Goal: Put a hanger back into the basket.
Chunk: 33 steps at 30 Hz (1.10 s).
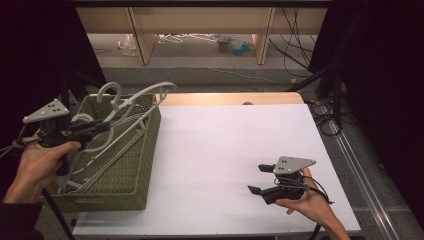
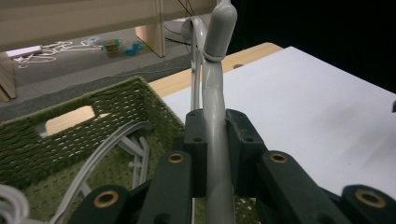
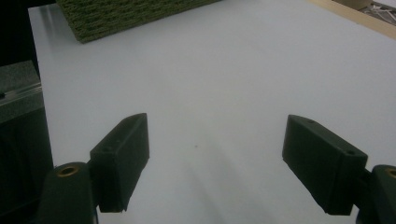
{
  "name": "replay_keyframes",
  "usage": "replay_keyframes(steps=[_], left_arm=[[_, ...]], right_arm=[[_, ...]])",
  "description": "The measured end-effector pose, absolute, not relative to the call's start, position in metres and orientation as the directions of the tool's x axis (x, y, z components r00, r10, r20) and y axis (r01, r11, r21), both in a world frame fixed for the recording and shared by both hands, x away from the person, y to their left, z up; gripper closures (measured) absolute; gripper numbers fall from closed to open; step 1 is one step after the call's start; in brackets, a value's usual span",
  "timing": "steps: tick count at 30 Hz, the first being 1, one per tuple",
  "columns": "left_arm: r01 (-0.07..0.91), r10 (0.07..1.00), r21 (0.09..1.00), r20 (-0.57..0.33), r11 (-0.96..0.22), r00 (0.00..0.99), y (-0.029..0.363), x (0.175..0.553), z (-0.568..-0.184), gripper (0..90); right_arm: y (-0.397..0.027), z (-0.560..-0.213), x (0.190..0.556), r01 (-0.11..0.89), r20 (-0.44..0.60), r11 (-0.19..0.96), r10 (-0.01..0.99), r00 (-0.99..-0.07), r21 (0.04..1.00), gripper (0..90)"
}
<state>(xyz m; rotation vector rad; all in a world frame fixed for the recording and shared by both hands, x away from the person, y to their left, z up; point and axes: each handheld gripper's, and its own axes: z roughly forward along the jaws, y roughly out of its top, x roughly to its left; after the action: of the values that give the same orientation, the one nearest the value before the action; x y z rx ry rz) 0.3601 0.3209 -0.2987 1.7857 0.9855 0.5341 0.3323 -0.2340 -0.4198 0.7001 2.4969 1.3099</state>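
Left tool [image 2: 215, 154], clamped on a grey hanger [image 2: 215, 93] above the green basket [image 1: 127, 165]; right tool [image 1: 261, 178], jaws wide apart and empty, over the white table [image 1: 225, 150].

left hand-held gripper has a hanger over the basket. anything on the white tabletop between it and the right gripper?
Nothing visible. The left hand-held gripper is shut on a grey hanger above the green woven basket. The white tabletop between the basket and the open right hand-held gripper is bare.

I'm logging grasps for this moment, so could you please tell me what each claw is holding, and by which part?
The left claw is shut on a grey hanger, gripping its neck just below the hook. The right claw is open over the white table, holding nothing.
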Motion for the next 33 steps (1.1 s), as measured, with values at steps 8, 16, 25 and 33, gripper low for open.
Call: replay_keyframes(steps=[8,16,25,33], left_arm=[[0.377,0.836,0.911,-0.074,-0.165,0.544,0.343,0.362,-0.308,79.0],[0.392,0.847,0.902,-0.060,-0.180,0.527,0.366,0.366,-0.325,79.0],[0.418,0.857,0.889,-0.062,-0.186,0.512,0.375,0.369,-0.341,79.0],[0.466,0.855,0.861,-0.077,-0.202,0.513,0.380,0.377,-0.359,79.0]], right_arm=[[-0.233,-0.421,0.333,0.304,0.017,0.485,0.510,-0.860,0.820,24.1],[-0.233,-0.422,0.333,0.306,0.020,0.494,0.503,-0.864,0.814,24.1],[-0.233,-0.422,0.333,0.304,0.019,0.495,0.500,-0.866,0.814,24.4],[-0.233,-0.422,0.333,0.308,0.020,0.499,0.501,-0.865,0.810,24.5]])
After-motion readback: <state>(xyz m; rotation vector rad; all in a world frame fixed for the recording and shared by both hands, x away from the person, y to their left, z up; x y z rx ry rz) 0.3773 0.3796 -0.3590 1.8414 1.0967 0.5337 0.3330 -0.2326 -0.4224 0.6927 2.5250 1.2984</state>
